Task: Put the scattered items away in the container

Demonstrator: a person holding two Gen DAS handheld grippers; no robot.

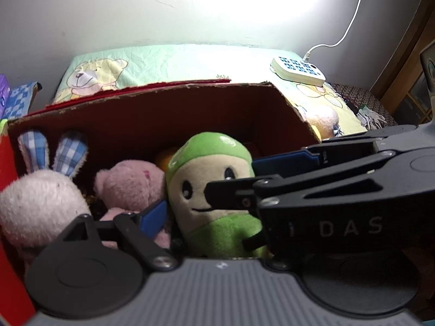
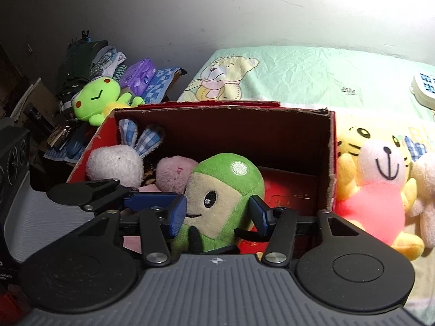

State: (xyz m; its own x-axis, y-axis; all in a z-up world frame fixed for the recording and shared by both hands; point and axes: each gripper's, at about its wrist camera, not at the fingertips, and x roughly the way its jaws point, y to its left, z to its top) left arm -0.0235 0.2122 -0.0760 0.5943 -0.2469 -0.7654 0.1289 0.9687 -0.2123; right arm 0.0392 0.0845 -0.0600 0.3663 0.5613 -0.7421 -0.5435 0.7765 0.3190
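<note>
A green and cream plush doll [image 2: 225, 187] [image 1: 209, 184] stands upright inside the red cardboard box [image 2: 217, 125] [image 1: 163, 108]. My right gripper [image 2: 218, 213] is shut on it, one blue pad at its cheek and the other against its side. Beside the doll's left cheek lies the left finger of my left gripper [image 1: 221, 209]. The right gripper's black body hides its other finger, so its grip is unclear. A white rabbit with checked ears [image 2: 114, 163] and a pink plush [image 2: 174, 172] lie in the box too. Outside it lie a tiger-and-bear plush [image 2: 378, 179] and a green frog [image 2: 98, 97].
The box stands on a bed sheet with a bear print [image 2: 299, 73]. A white power strip [image 1: 299, 70] with its cable lies at the back right. Folded clothes [image 2: 89, 57] and clutter are piled at the left, and a wooden cabinet [image 1: 407, 81] stands at the right.
</note>
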